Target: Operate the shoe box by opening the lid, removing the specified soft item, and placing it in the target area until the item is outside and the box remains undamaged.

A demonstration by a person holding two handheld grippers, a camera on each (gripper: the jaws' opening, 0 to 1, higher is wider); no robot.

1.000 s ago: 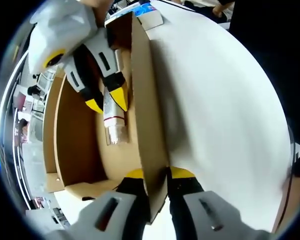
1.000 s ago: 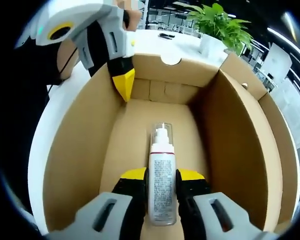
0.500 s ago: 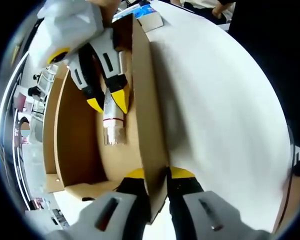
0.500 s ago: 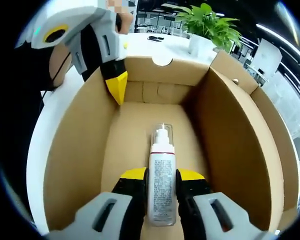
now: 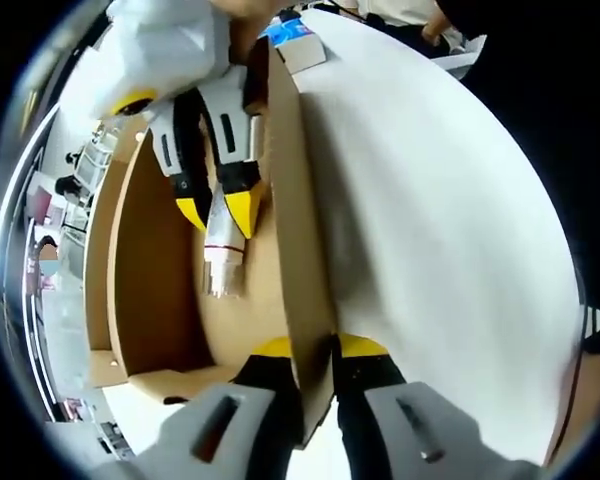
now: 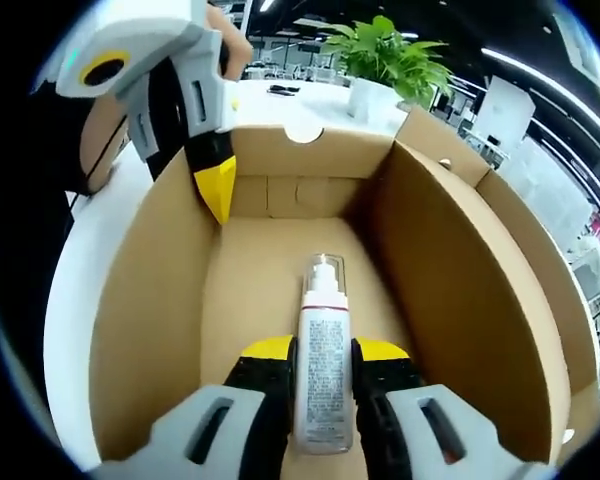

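**Bottle rising out of the box**

The right gripper [image 6: 325, 362] pinches the bottle [image 6: 322, 370], now lifted higher off the box [image 6: 150, 310] floor than a second ago, so removal is underway. The left gripper [image 5: 310, 352] stays clamped on the side wall. Walls stand close on both sides; straight up is free. Beyond, the table [image 5: 440, 230] offers room.

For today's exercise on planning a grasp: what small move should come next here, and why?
Probably lift the right gripper straight up. Its jaws are shut on the white bottle, which is inside the open cardboard box, and the left gripper clamps the box's side wall, steadying it. A straight lift should clear the walls without scraping them.
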